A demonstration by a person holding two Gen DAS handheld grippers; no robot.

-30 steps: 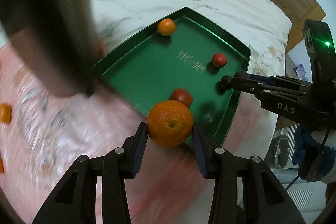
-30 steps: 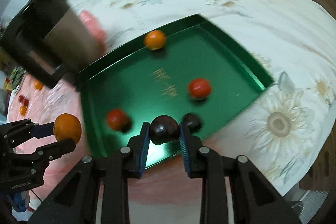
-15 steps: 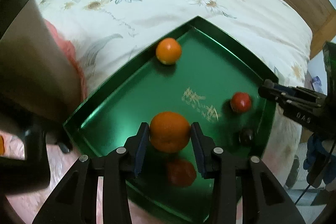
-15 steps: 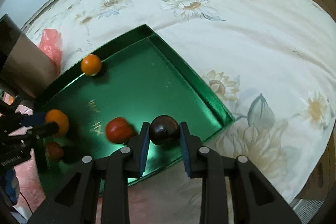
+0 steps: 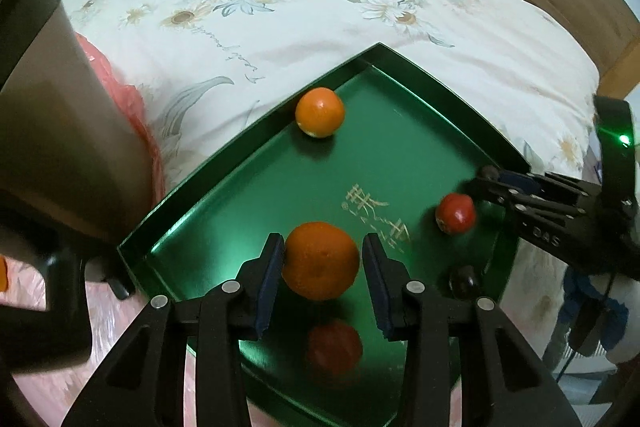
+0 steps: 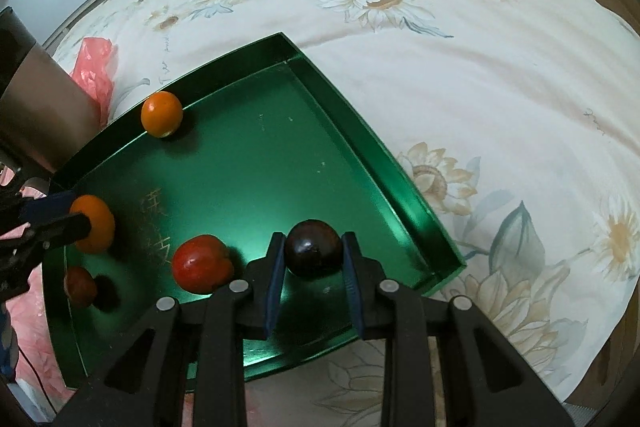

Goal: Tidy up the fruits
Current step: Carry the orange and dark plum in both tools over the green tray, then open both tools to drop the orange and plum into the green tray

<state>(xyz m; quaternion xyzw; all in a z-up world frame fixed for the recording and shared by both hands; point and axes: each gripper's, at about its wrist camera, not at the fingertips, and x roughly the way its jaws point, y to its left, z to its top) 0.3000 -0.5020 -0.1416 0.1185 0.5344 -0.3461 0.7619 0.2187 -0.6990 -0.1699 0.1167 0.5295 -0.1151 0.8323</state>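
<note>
Covering the bed, a cream quilt printed with sunflowers (image 6: 460, 75) carries a shallow square tray of glossy green metal (image 6: 372, 147). Wooden board shows at 1 o'clock in the left wrist view. The left gripper (image 5: 322, 263) fingers loosely bracket a round, dimpled large orange (image 5: 320, 259) over the tray's middle, contact unclear. The right gripper (image 6: 314, 259) clenches a smooth dark plum (image 6: 314, 247) near the tray's 5 o'clock corner. A small orange (image 6: 162, 114) sits at 10 o'clock.
</note>
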